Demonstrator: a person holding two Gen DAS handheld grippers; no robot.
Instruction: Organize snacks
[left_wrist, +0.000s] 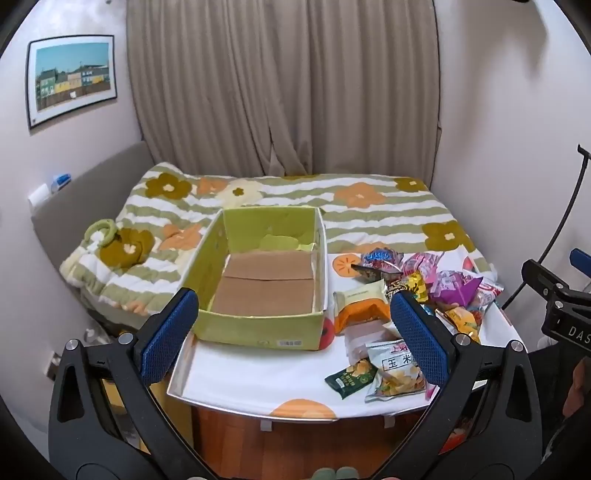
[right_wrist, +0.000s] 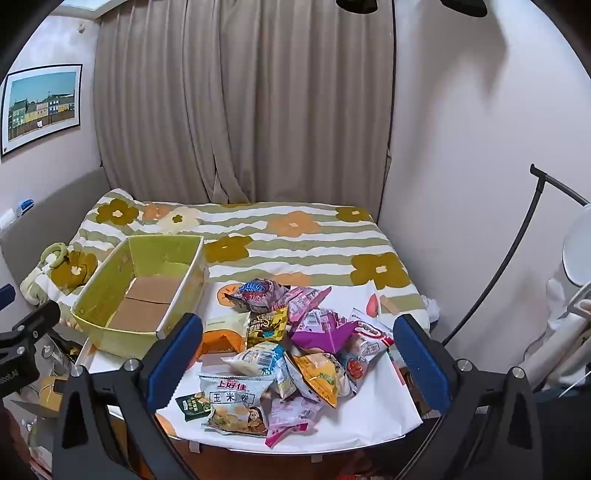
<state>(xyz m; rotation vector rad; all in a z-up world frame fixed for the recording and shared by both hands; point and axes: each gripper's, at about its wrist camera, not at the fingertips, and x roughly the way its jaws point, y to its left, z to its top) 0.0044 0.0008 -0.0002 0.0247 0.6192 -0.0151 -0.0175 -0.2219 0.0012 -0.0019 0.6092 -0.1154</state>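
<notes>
- Snack packets (right_wrist: 280, 347) are lying heaped on the right half of the worktop (right_wrist: 369, 413), just right of the empty green box (right_wrist: 110, 295), whose long axis is running near to far.
- Right hand-held gripper (right_wrist: 295, 354) is hovering directly before the heap, nearer than the left; wide open, holding nothing.
- Left hand-held gripper (left_wrist: 291, 332) is facing the box, likewise spread and touching nothing.

In the left wrist view the left gripper's right finger pad (left_wrist: 419, 338) covers part of the corn roll bag (left_wrist: 395, 373) and the near snacks behind it, so its printed name is cut short. The barcode label (left_wrist: 290, 343) on the green box (left_wrist: 258, 328) is too small to read. The right gripper (left_wrist: 557, 306) is cropped by the frame edge there
</notes>
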